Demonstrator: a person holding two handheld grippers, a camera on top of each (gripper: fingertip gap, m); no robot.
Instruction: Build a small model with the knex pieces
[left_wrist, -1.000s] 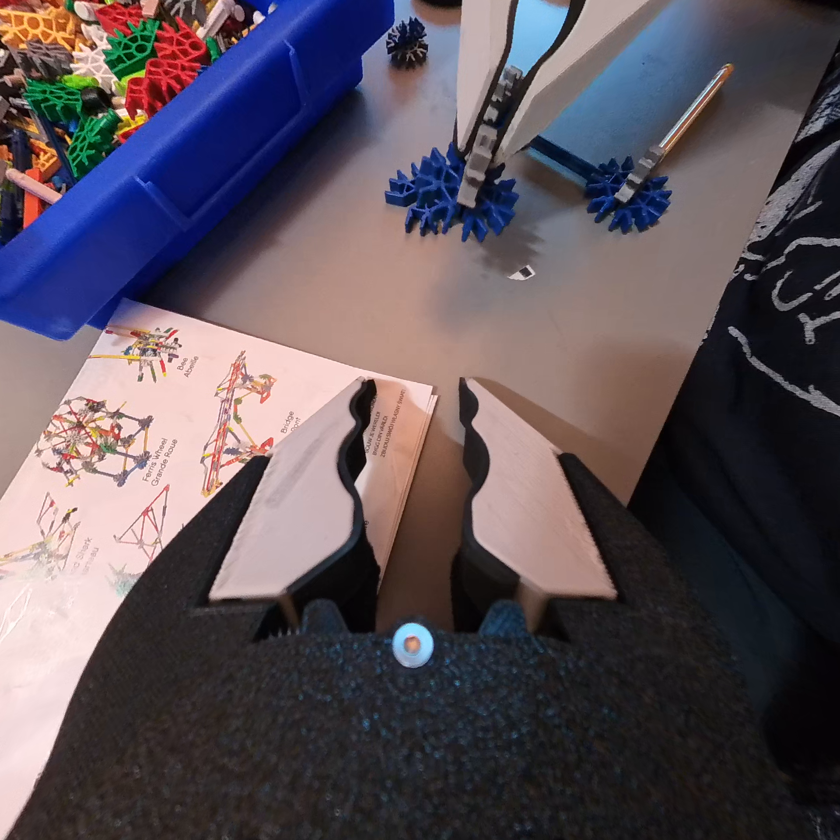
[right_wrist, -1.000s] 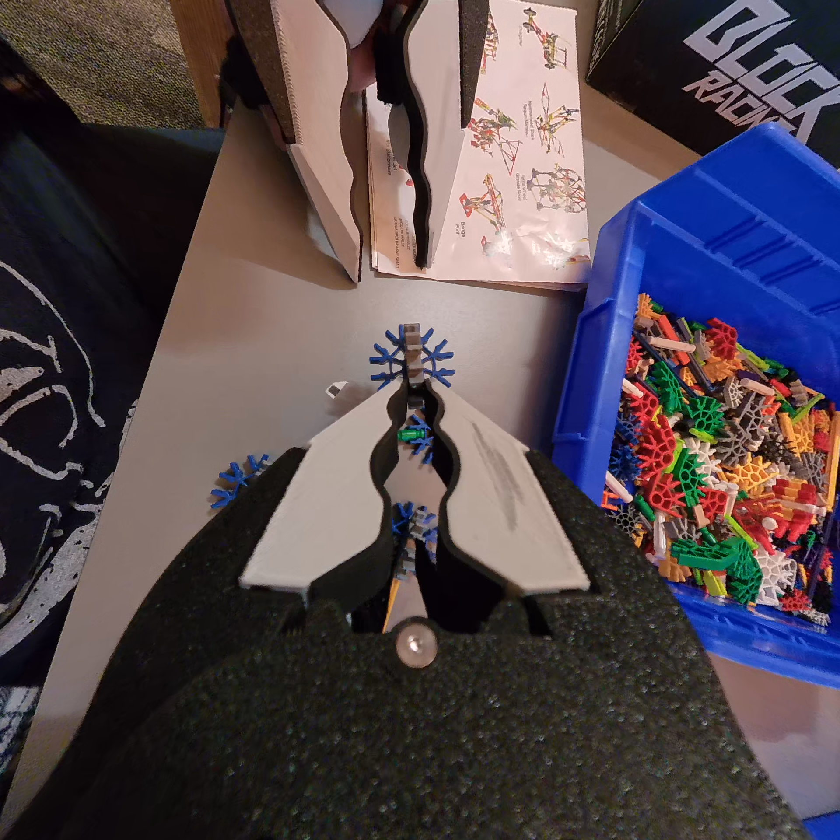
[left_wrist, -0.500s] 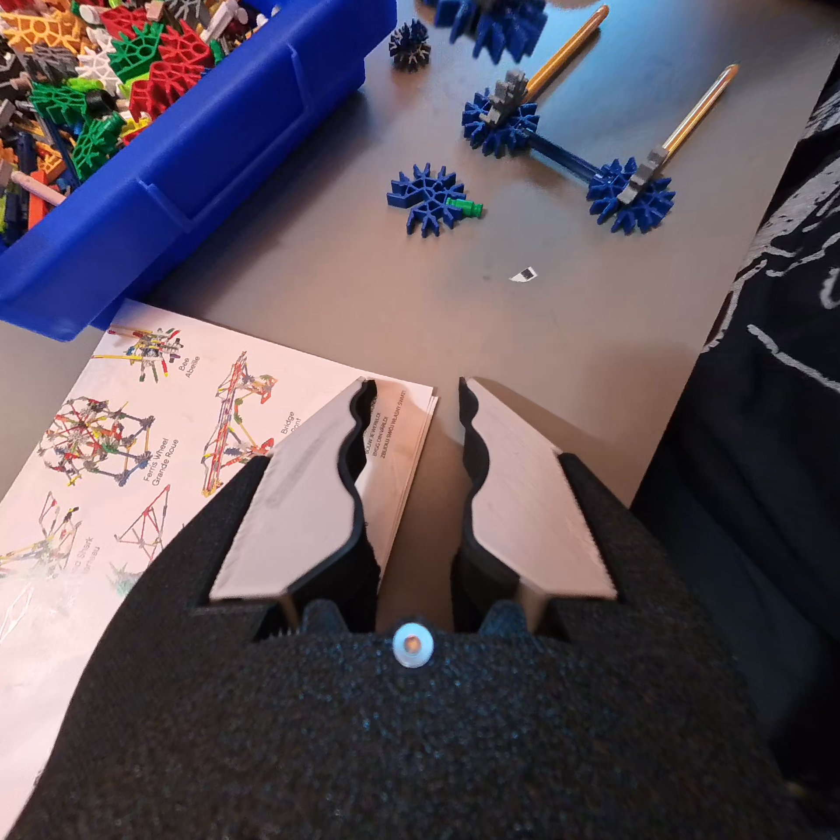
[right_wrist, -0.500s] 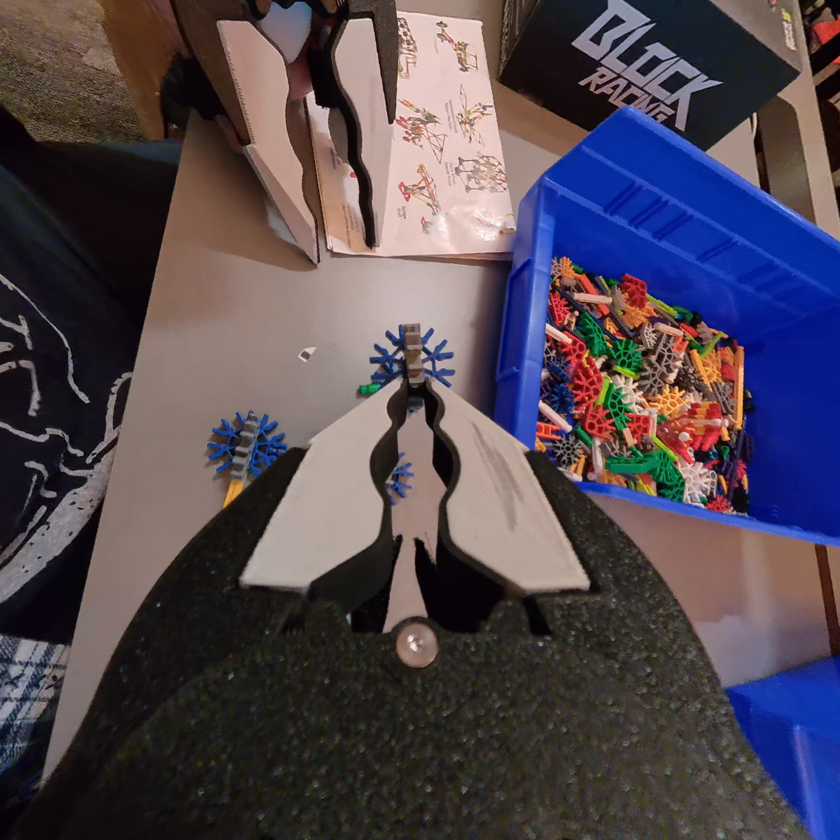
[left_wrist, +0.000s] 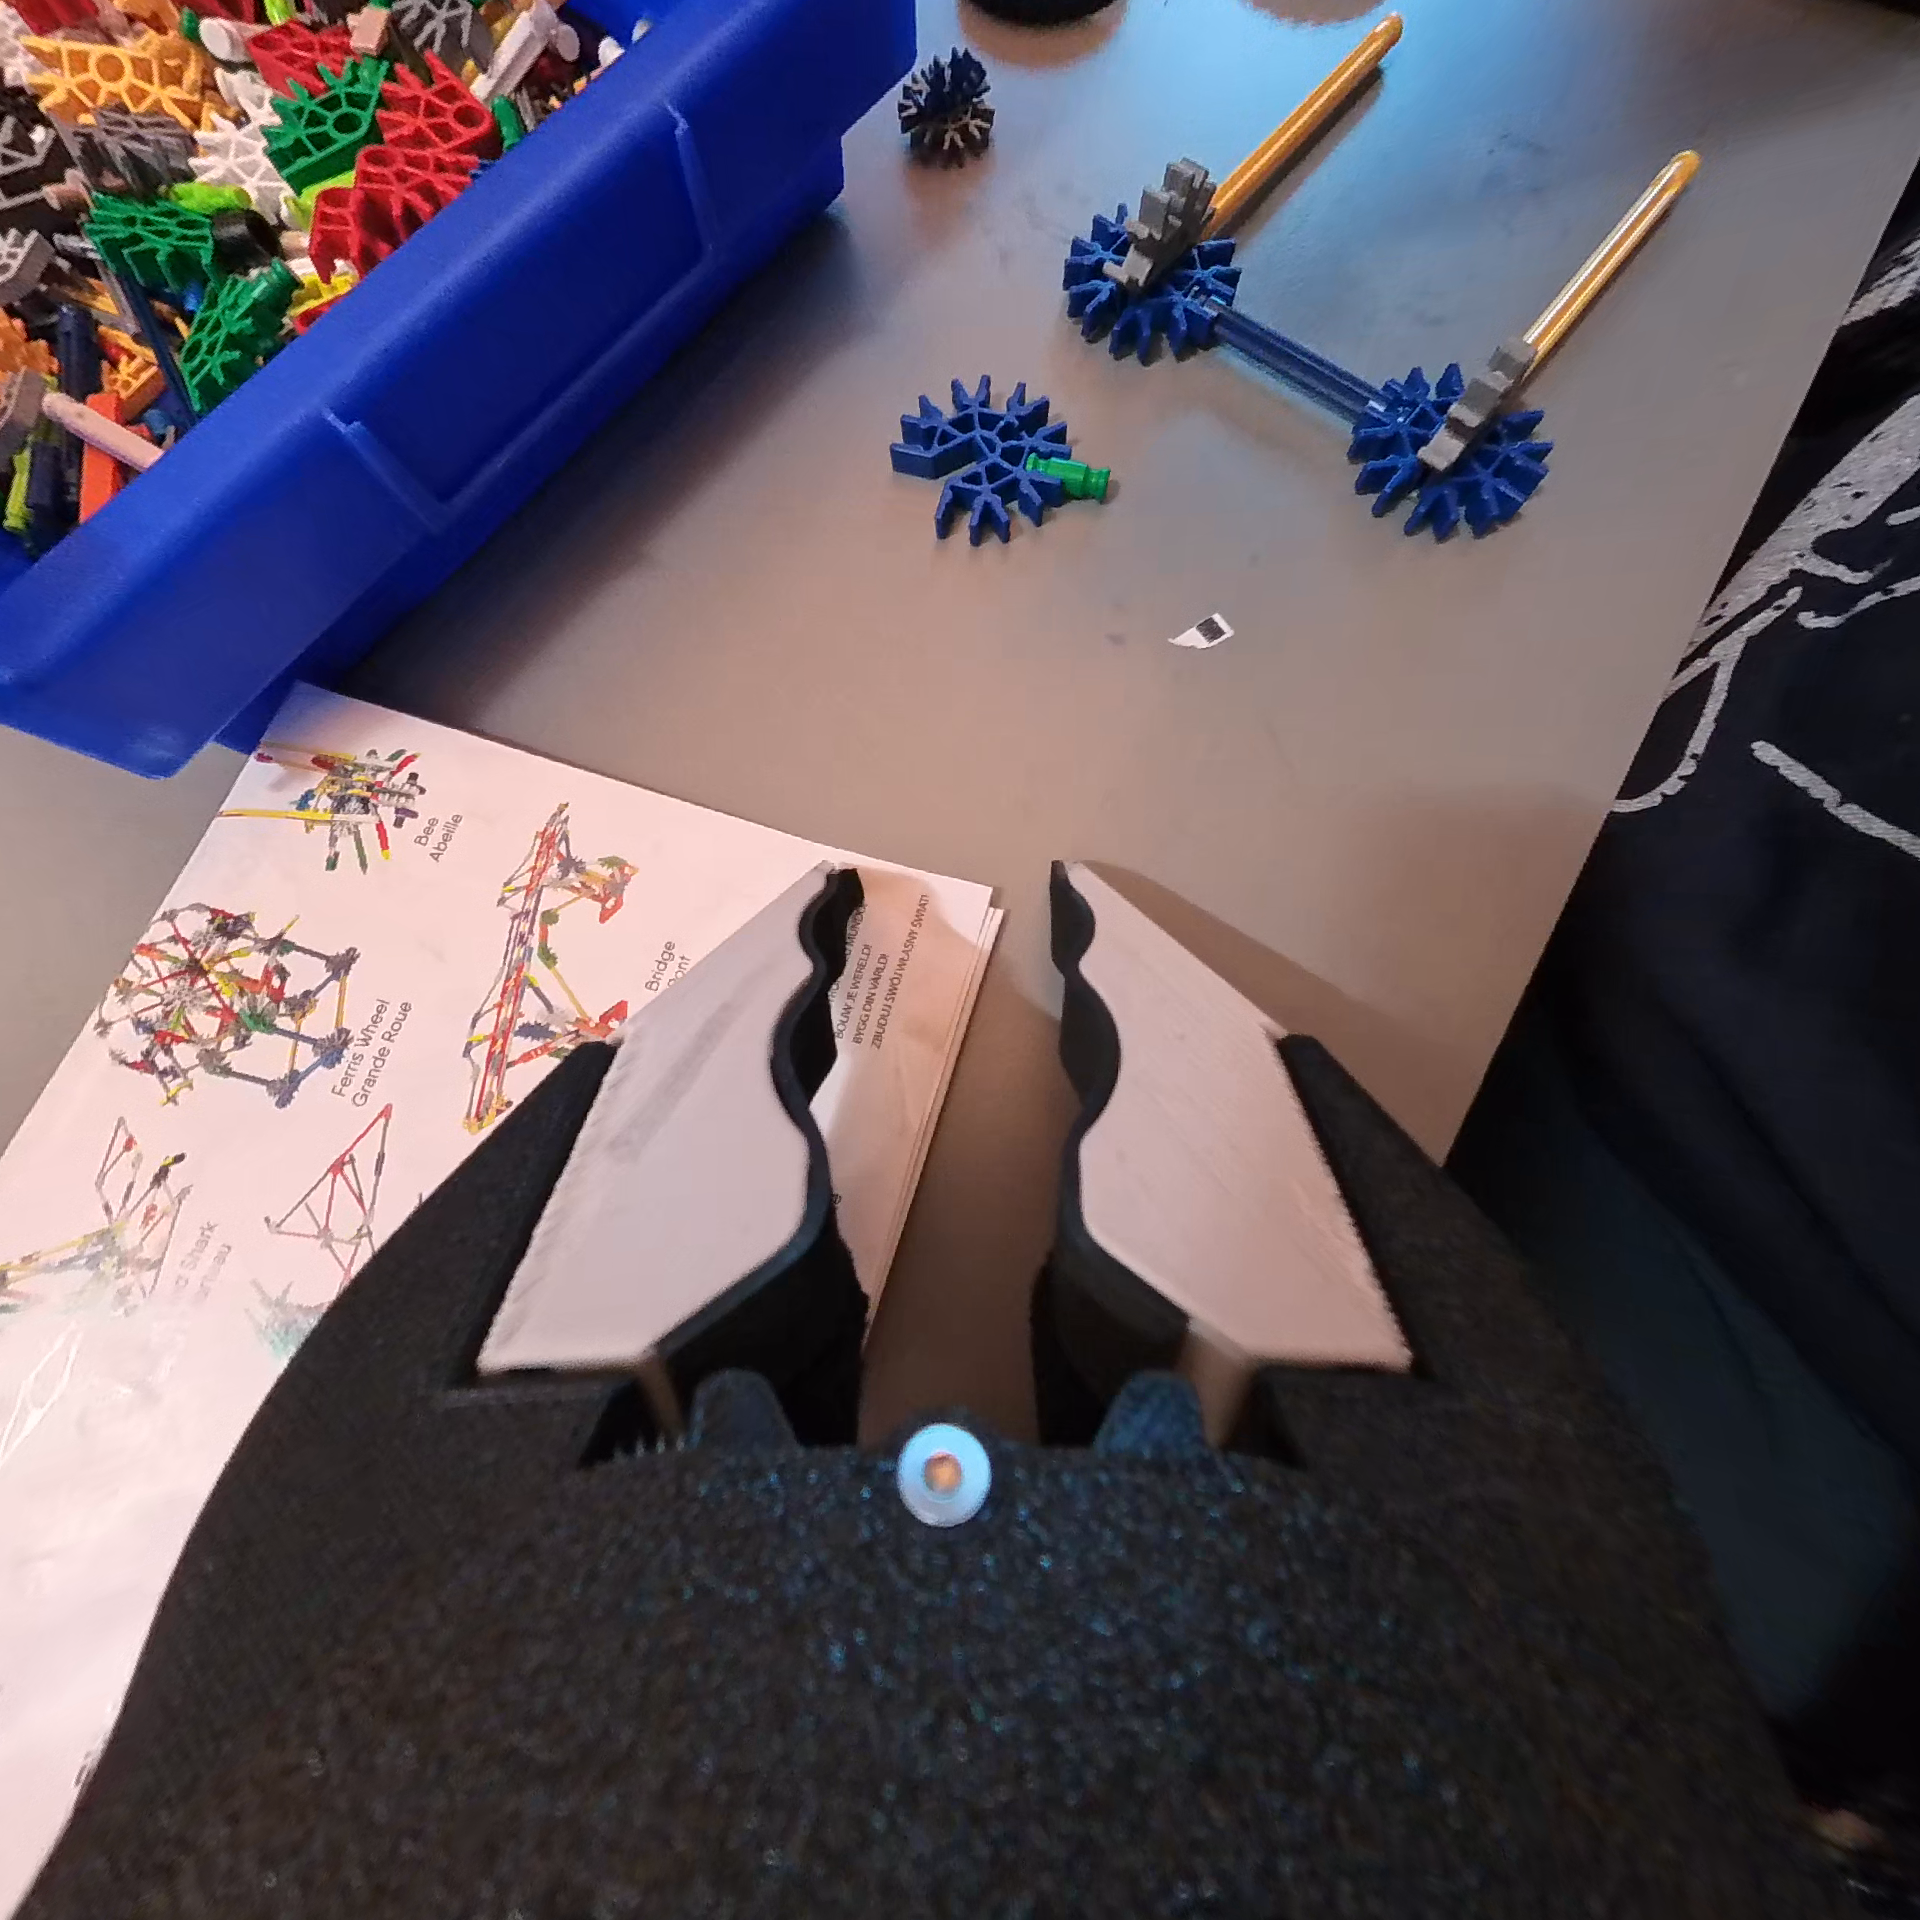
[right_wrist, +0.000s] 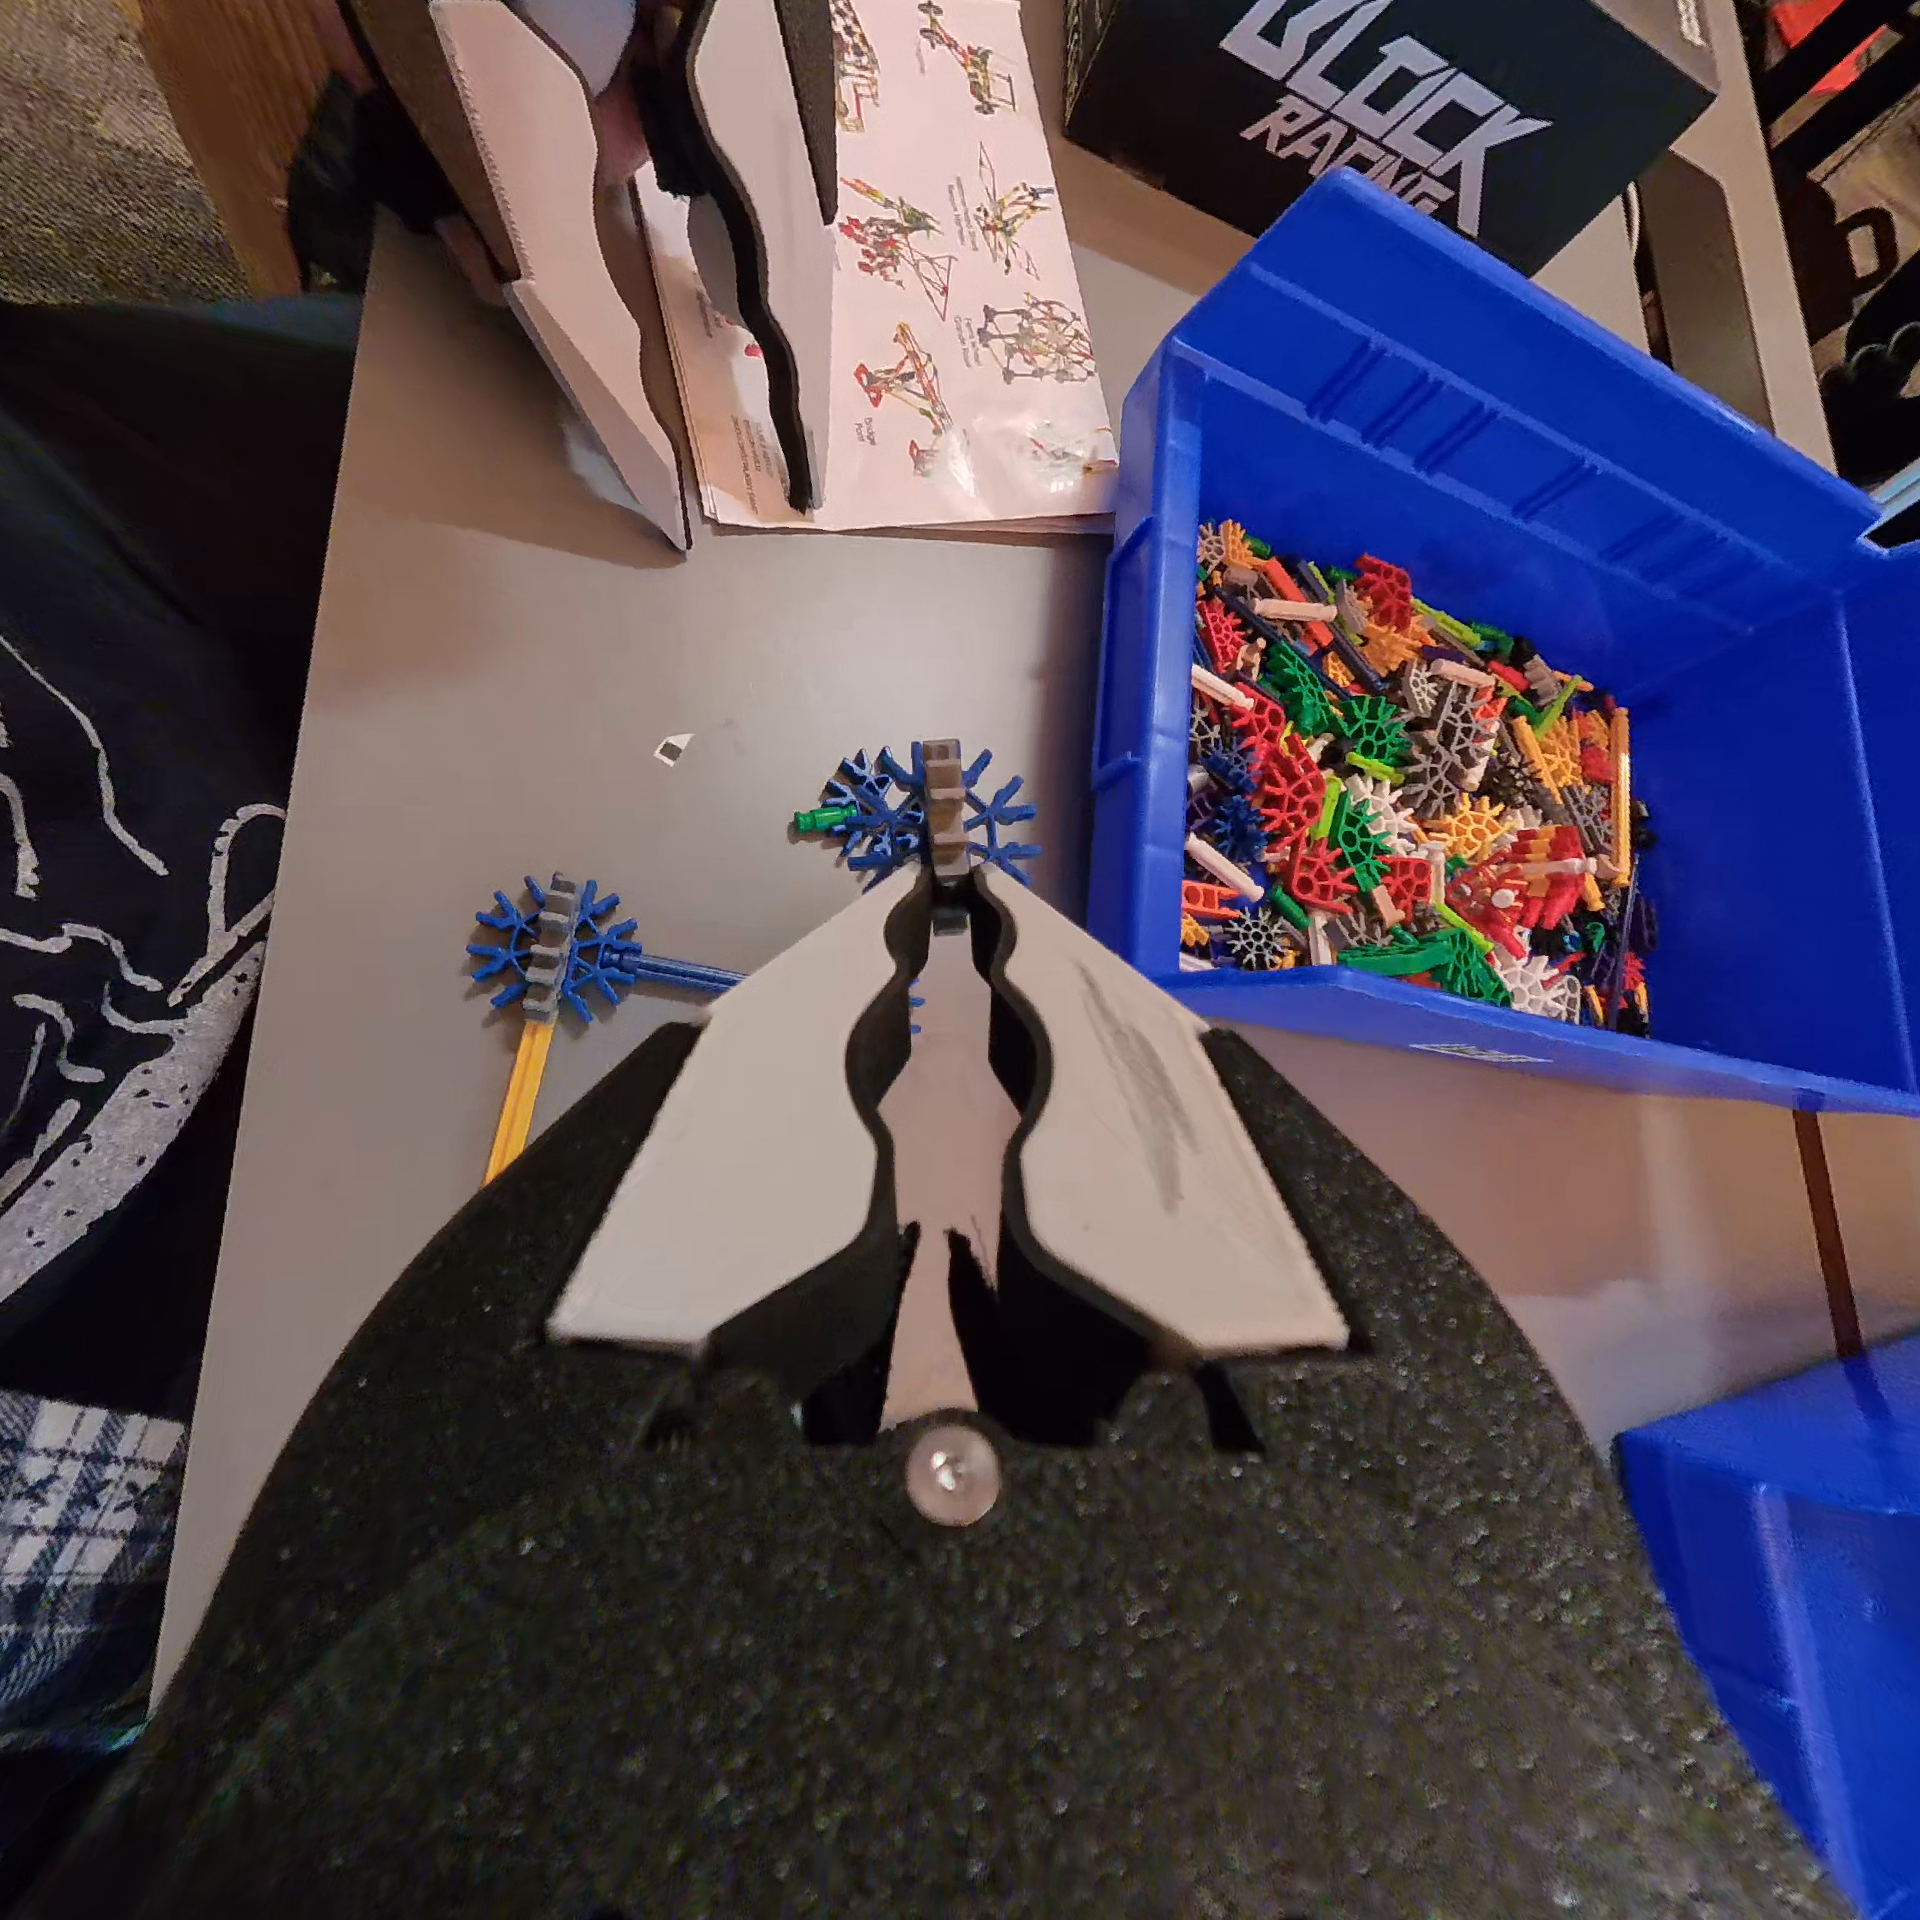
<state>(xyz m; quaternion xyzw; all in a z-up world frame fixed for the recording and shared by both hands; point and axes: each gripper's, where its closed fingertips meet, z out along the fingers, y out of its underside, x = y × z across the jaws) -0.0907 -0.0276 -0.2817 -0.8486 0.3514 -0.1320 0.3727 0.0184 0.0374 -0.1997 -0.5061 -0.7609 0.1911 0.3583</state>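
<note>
My right gripper (right_wrist: 945, 894) is shut on a grey connector (right_wrist: 943, 800) slotted in a blue snowflake connector (right_wrist: 1003, 816), held above the table. Below it on the table lies another blue snowflake connector with a short green rod (left_wrist: 987, 457), which also shows in the right wrist view (right_wrist: 831, 821). An assembly (left_wrist: 1288, 358) of two blue snowflakes with grey connectors and yellow rods, joined by a blue rod, lies on the table near the person; its left end shows in the right wrist view (right_wrist: 551, 945). My left gripper (left_wrist: 951, 878) is open and empty over the edge of an instruction booklet (left_wrist: 364, 935); it also shows in the right wrist view (right_wrist: 740, 520).
A blue bin (left_wrist: 468, 416) full of coloured pieces stands beside the booklet (right_wrist: 966, 312). A small dark snowflake (left_wrist: 945, 104) and a paper scrap (left_wrist: 1200, 631) lie on the grey table. A black box (right_wrist: 1351, 104) and a second blue bin (right_wrist: 1787, 1558) stand nearby. A person's dark clothing (left_wrist: 1766, 831) borders the table. The left gripper's tips are roughly 15 cm from the right gripper's.
My right gripper has lifted away from the table with the grey connector and blue snowflake and left the left wrist view. The snowflake with the green rod stayed down. My left gripper has not moved.
</note>
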